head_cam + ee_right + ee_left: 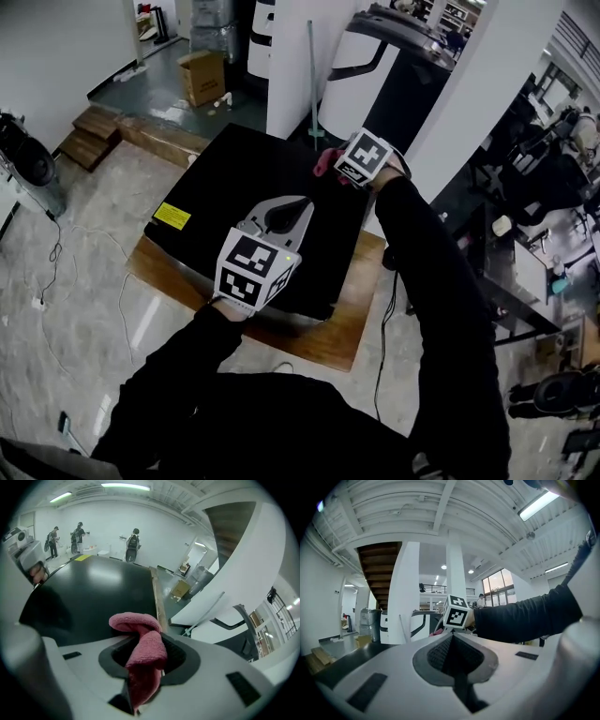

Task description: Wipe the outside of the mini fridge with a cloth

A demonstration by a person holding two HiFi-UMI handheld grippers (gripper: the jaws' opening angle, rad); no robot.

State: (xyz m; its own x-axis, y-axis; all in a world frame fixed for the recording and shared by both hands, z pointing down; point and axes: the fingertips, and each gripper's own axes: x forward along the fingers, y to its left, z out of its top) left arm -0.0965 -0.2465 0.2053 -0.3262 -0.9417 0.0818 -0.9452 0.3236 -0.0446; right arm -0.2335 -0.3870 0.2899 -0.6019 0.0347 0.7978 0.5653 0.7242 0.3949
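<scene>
**Cloth is at the far right corner, and the whole black top lies to the left of it**

The right gripper is clamped on a pink terry cloth. A fold of it sticks up out of the jaws and flops forward. From the head view, that gripper sits at the far right corner of the glossy black box-shaped mini fridge. The cloth is right over the edge there, but I honestly can't tell if it's pressing on the surface or just above it.

What matters for the wipe is that, looking along the right jaws, the black top runs away ahead and to the left. It goes all the way to a small yellow sticker at the opposite end. The fridge's edge runs just to the right of the cloth. So almost all the face lies on the person's left and near side of the cloth, and I'd guess the stroke has to drag back that way.

The left gripper has its jaws shut with nothing in them. It's over the near part of the top, pointing across at the right one. It's nearer the unwiped area, but it has no cloth.

The fridge itself sits on a flat wooden board on the floor.
</scene>
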